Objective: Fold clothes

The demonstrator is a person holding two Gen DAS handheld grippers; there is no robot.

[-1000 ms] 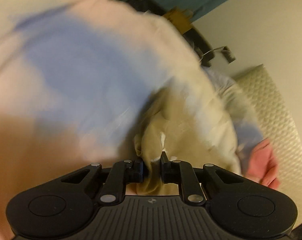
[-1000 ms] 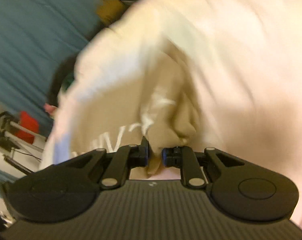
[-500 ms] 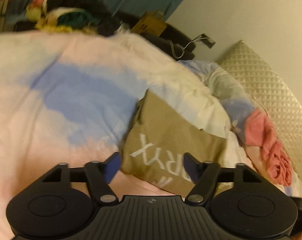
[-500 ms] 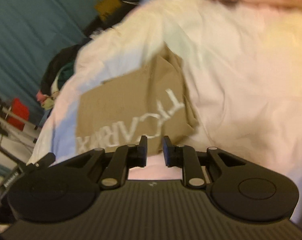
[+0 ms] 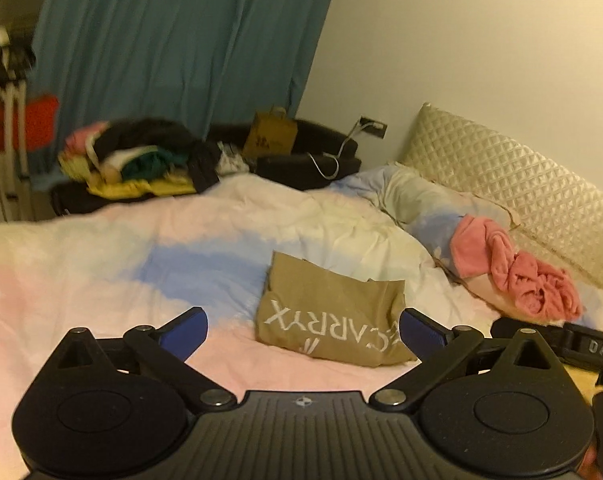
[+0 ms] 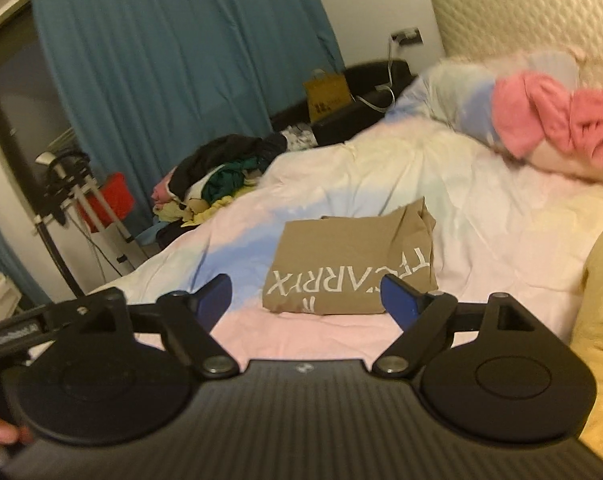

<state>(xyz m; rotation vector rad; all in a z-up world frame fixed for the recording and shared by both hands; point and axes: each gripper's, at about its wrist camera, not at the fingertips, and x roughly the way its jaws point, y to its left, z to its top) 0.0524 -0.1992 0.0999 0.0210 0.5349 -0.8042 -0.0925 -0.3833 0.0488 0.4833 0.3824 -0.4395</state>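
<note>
A tan shirt with white lettering (image 5: 333, 316) lies folded into a rectangle on the pastel duvet (image 5: 101, 264); it also shows in the right wrist view (image 6: 353, 268). My left gripper (image 5: 301, 330) is open and empty, raised back from the shirt. My right gripper (image 6: 307, 296) is open and empty too, above the near edge of the shirt. A crumpled pink garment (image 5: 517, 272) lies on the pillow by the headboard, also in the right wrist view (image 6: 561, 120).
A pile of mixed clothes (image 5: 133, 160) sits beyond the far side of the bed, in front of a blue curtain (image 5: 173, 48). A quilted headboard (image 5: 513, 184) runs along the right. A yellow cloth (image 6: 601, 320) lies at the right edge. A tripod (image 6: 81, 208) stands left.
Both grippers let go of the tan shirt, opened wide and pulled back and up. The shirt now lies folded on the duvet.
</note>
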